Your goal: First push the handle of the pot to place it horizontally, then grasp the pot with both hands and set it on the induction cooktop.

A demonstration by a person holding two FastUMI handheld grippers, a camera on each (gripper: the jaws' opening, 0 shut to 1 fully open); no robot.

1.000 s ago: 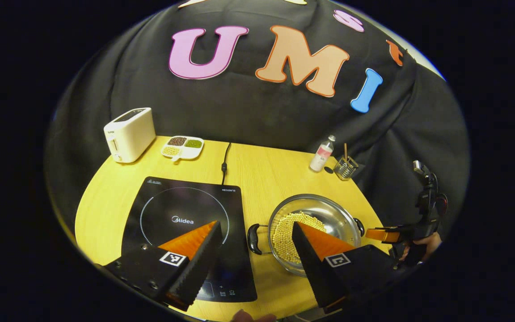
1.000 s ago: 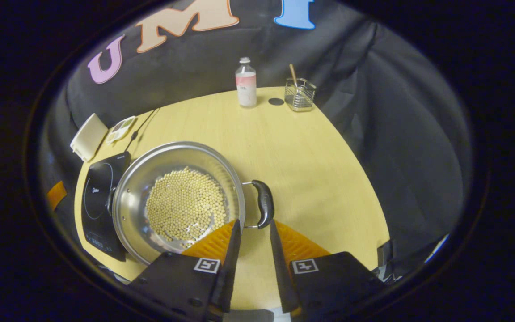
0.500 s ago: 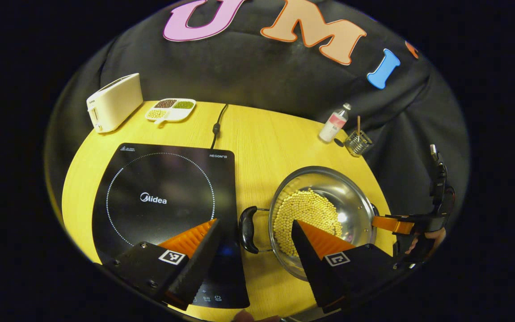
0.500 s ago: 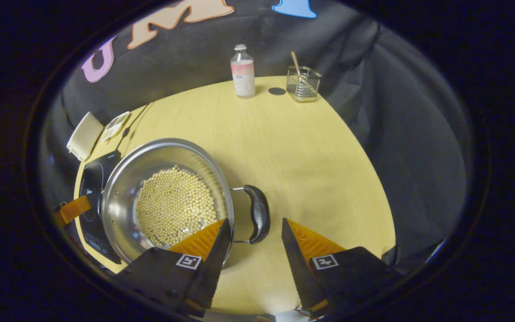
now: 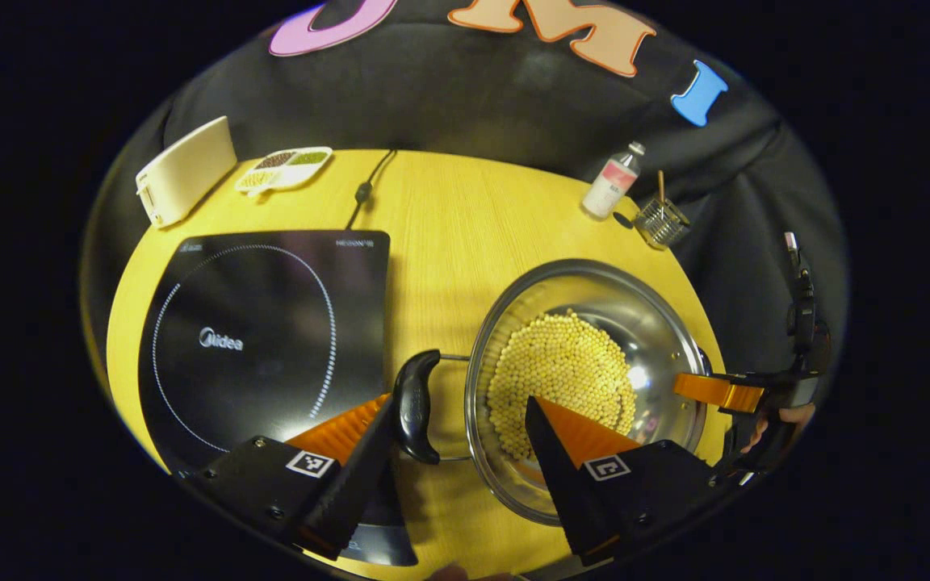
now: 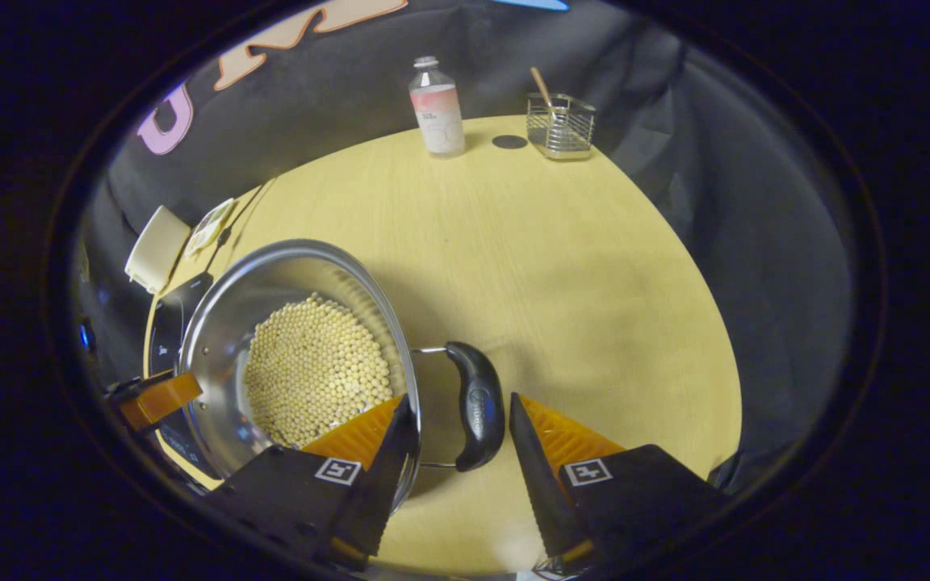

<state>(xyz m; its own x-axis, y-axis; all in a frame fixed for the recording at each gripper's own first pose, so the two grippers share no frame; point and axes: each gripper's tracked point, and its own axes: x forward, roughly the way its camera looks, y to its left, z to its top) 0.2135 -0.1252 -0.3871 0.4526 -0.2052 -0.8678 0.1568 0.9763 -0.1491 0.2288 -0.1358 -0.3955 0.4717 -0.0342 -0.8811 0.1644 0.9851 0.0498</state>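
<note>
Pot [image 5: 586,379] handles between spread fingers of left gripper [image 5: 458,411], right gripper [image 6: 455,407]; contact unclear.

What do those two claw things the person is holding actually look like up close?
Each gripper, left and right, has two wedge-shaped fingers with ridged inner faces, tapering to points. Each finger sits on a black block carrying a small square black-and-white marker. In the left gripper view, the right one's dark handle shows, gripped by a hand.
</note>
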